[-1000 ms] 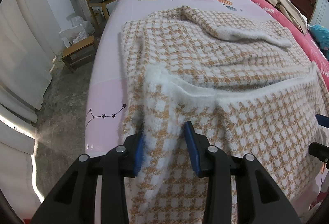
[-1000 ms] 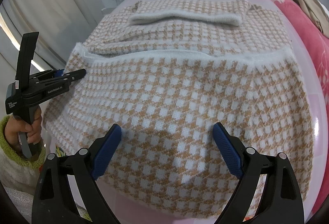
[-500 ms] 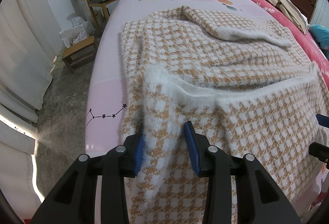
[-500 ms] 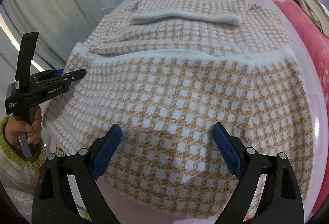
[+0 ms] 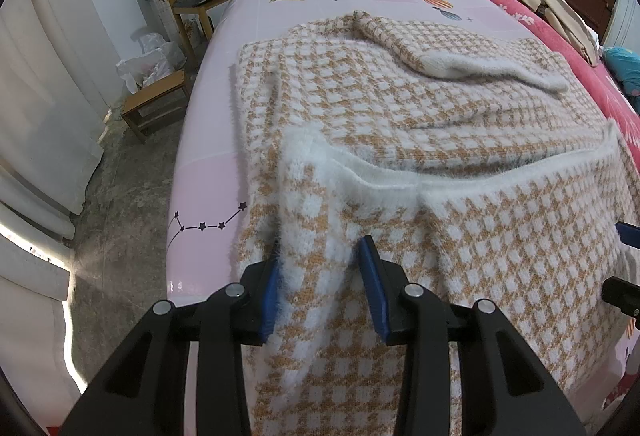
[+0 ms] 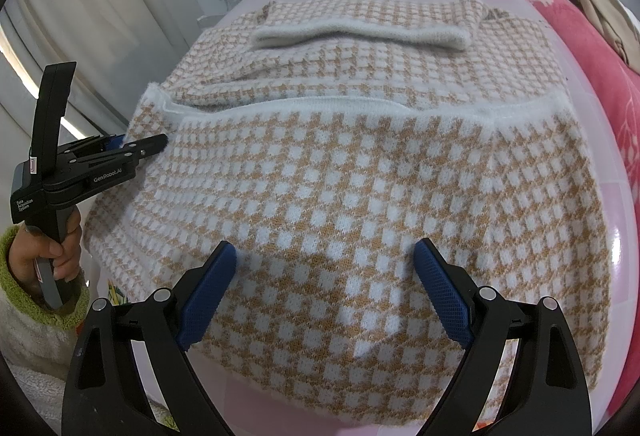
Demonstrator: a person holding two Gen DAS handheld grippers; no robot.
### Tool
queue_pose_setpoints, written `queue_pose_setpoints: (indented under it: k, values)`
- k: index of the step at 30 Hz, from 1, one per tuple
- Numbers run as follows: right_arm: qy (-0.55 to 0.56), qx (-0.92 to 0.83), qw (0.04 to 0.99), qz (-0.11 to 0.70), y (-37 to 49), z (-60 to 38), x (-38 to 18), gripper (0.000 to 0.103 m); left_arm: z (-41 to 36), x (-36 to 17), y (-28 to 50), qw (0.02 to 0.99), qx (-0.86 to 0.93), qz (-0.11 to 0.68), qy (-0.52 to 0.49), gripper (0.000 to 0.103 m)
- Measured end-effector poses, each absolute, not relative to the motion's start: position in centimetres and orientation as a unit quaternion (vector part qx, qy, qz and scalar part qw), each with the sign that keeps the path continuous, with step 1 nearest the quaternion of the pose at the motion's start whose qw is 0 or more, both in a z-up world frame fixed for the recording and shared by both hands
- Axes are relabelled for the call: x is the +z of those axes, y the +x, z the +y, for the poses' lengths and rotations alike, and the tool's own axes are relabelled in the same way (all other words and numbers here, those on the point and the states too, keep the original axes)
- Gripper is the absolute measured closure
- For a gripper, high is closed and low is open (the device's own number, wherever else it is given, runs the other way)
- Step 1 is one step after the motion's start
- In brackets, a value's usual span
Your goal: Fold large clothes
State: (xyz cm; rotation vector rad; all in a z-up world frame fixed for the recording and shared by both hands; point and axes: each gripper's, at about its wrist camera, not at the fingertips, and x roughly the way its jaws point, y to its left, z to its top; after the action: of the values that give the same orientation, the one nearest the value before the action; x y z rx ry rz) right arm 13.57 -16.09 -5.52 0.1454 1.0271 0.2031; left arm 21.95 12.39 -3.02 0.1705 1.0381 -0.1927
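**Hem folded up, left corner pinched**

My left gripper (image 5: 318, 286) grasps the sweater (image 5: 420, 108) edge, likely to steady the fold. Right gripper (image 6: 324, 284) is released above the near fold. Sweater lies ahead on the bed (image 5: 208, 180).

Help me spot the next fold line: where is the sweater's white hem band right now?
The white hem band runs side to side across the middle of the sweater on the pink bed, folded up short of the collar.
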Motion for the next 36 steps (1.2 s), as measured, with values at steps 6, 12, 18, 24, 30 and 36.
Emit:
queue_pose_setpoints:
  k: [6, 12, 18, 24, 30, 36]
  values:
    - [0.070, 0.097, 0.864, 0.490, 13.57, -16.09, -5.51, 0.017, 12.47, -3.03, 21.97, 0.861, -0.091, 0.494, 0.082, 0.067]
    - [0.069, 0.098, 0.863, 0.490, 13.57, -16.18, -5.51, 0.017, 12.44, -3.04, 21.95, 0.860, -0.091, 0.495, 0.082, 0.067]
    - [0.069, 0.098, 0.864, 0.490, 13.55, -16.17, -5.51, 0.017, 12.24, -3.02, 21.88, 0.860, -0.091, 0.495, 0.082, 0.067]
    - [0.069, 0.098, 0.863, 0.490, 13.57, -16.20, -5.51, 0.017, 12.15, -3.01, 21.83, 0.861, -0.090, 0.494, 0.084, 0.067]
    - [0.069, 0.098, 0.863, 0.490, 13.54, -16.23, -5.50, 0.017, 12.31, -2.95, 21.85, 0.862, -0.086, 0.492, 0.091, 0.067]
    - [0.071, 0.094, 0.866, 0.485, 13.49, -16.27, -5.24, 0.017, 12.59, -2.91, 21.97, 0.862, -0.086, 0.491, 0.094, 0.067]
